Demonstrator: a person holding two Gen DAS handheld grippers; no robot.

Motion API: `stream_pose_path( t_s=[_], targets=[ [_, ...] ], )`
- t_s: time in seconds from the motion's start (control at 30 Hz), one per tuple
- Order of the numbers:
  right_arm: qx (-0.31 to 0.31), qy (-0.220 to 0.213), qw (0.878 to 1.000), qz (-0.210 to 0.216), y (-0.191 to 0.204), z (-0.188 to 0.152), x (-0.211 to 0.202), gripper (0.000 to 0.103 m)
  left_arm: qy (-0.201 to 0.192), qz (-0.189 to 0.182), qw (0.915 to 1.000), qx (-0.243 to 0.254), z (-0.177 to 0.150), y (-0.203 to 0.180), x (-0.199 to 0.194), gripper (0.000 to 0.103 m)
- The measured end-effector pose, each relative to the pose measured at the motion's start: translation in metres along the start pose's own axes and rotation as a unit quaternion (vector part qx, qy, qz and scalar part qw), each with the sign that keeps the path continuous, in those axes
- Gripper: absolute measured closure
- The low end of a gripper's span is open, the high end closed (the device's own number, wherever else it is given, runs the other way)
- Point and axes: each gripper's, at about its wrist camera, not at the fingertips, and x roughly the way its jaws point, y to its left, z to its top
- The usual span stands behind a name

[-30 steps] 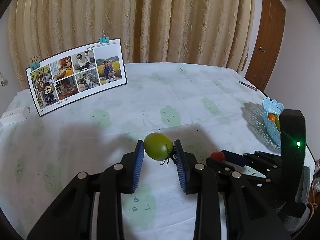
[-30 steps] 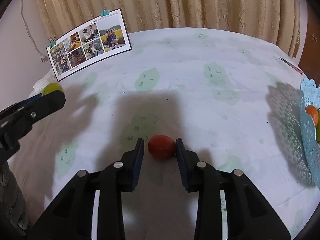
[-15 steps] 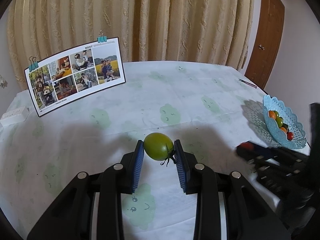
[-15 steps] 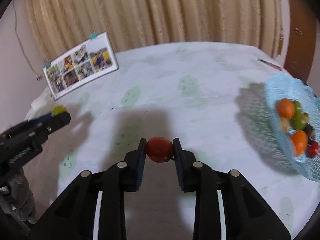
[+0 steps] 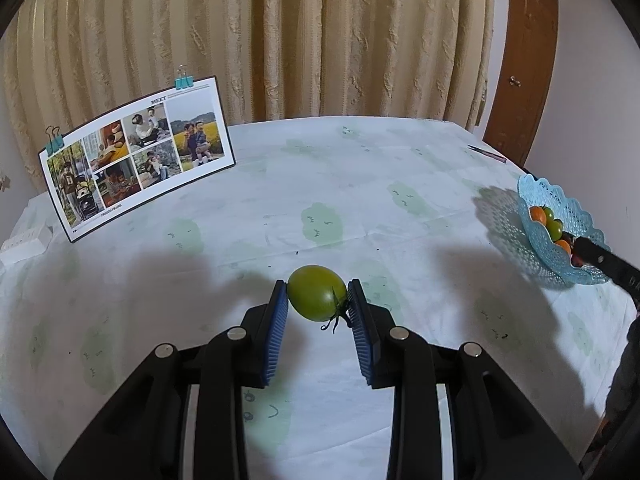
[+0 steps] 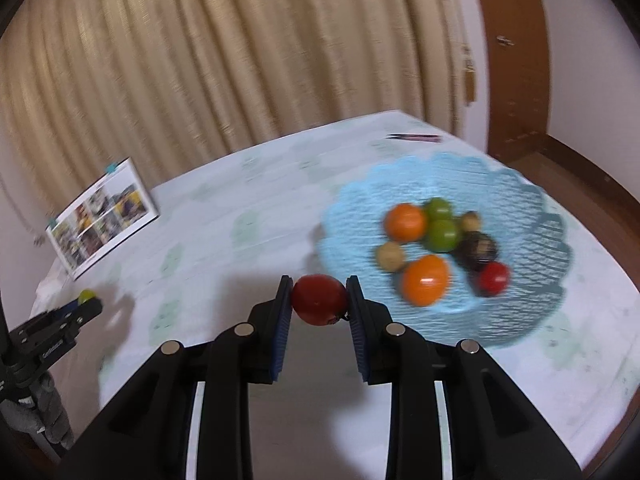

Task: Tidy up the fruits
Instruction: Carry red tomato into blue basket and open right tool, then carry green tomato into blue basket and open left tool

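While my left claw pinches a green tomato, my right claw pinches a red tomato.
Green tomato lies crosswise, stem rightward, above the cloth-covered tabletop; basket just beyond the red one, curtains behind.

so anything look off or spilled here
Nothing stands out. The left tongs hold a green tomato, the right tongs a red tomato beside the blue basket; its fruit sits inside, none spilled.

Green tomato, red tomato — both pinched between fingers.
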Motion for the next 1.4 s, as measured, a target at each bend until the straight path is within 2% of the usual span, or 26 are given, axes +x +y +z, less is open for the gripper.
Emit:
stream_pose_path(
  t_s=[0.23, 0.37, 0.47, 0.77, 0.87, 1.0, 1.4],
  targets=[
    [0.037, -0.011, 0.999, -0.034, -0.04, -0.002, -0.009, 0.075, 0.002, -0.003, 0.9999, 0.014, 0.003, -0.014, 0.001, 0.072],
    [0.059, -0.007, 0.998, -0.036, -0.056, -0.005, -0.008, 0.074, 0.001, -0.004, 0.9996, 0.026, 0.005, -0.025, 0.001, 0.072],
    [0.075, -0.01, 0.996, -0.036, -0.065, -0.008, -0.009, 0.06, -0.001, -0.005, 0.9994, 0.034, 0.008, -0.033, 0.0, 0.072],
    [0.075, -0.04, 0.995, -0.056, -0.079, -0.016, -0.024, 0.06, -0.011, -0.019, 0.9976, 0.066, 0.019, -0.069, -0.003, 0.072],
    [0.067, -0.056, 0.994, -0.067, -0.079, -0.019, -0.031, 0.06, -0.013, -0.028, 0.9966, 0.076, 0.024, -0.085, -0.002, 0.072],
    [0.073, -0.067, 0.993, -0.065, -0.084, -0.022, -0.038, 0.055, -0.015, -0.046, 0.9946, 0.091, 0.029, -0.108, -0.002, 0.072],
    [0.084, -0.084, 0.99, -0.075, -0.095, -0.028, -0.044, 0.055, -0.023, -0.104, 0.9849, 0.137, 0.048, -0.178, 0.004, 0.071]
  ],
)
